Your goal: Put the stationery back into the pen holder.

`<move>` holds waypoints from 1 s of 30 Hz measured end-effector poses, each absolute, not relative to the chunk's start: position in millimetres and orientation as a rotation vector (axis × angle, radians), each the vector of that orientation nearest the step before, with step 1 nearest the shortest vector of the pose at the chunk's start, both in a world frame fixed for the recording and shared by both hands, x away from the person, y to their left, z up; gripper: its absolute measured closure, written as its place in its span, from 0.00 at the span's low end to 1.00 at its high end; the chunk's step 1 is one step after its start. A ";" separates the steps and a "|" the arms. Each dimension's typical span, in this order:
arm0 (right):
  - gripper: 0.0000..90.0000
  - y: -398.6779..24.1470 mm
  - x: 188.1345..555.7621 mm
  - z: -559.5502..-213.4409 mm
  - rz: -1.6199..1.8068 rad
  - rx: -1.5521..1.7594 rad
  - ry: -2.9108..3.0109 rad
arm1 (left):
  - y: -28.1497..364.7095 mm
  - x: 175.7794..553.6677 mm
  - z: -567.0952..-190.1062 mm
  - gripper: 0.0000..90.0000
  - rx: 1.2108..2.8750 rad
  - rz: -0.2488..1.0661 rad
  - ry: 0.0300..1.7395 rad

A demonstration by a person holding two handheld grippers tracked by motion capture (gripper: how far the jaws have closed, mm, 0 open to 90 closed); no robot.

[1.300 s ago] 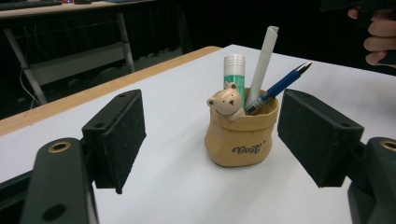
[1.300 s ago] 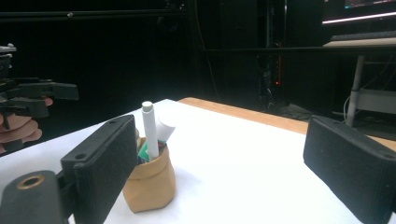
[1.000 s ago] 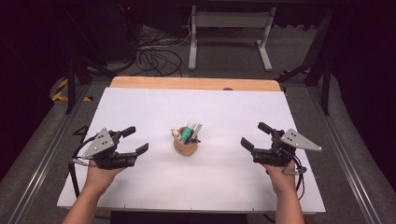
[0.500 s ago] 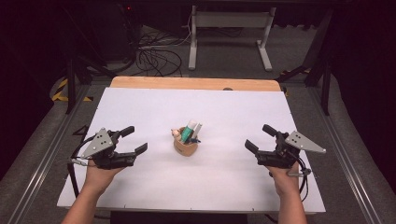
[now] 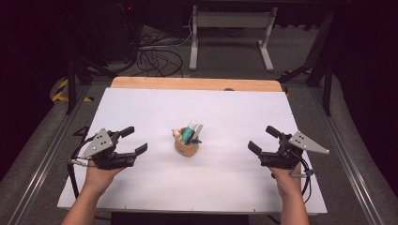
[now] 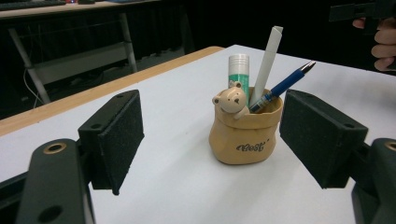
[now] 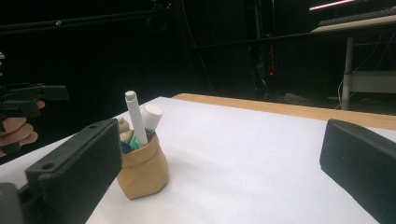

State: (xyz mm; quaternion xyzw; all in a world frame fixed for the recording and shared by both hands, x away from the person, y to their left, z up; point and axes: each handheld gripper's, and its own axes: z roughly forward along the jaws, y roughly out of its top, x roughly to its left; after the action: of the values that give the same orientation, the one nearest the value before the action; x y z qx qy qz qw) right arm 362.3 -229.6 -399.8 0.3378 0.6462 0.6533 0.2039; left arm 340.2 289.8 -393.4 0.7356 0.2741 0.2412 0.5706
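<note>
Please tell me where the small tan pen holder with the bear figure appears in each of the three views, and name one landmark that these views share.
High view: the pen holder stands at the middle of the white table.
Left gripper view: it stands right of centre, apart from both fingers.
Right gripper view: it stands at lower left, beside the left-hand finger.
Shared landmark: the white marker standing in it.

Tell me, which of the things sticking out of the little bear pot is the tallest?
The white marker. Its tip rises above the green-and-white glue stick and the blue pen, which leans lower, in the tan bear pot.
</note>
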 end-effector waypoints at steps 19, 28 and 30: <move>0.00 -228.1 362.8 -400.0 1.802 0.941 1.817 | 290.2 340.4 -393.6 0.25 1.736 0.563 0.651; 0.00 -227.2 362.9 -400.2 1.795 0.947 1.826 | 289.9 341.2 -394.6 0.25 1.743 0.571 0.659; 0.00 -227.5 363.2 -400.5 1.793 0.947 1.826 | 289.8 341.0 -394.6 0.25 1.744 0.569 0.659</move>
State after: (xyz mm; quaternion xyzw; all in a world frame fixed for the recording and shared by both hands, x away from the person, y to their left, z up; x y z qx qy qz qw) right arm 363.2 -227.5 -400.5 0.3396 0.6549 0.6432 0.2051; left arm 341.0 289.8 -394.6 0.7403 0.2798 0.2415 0.5616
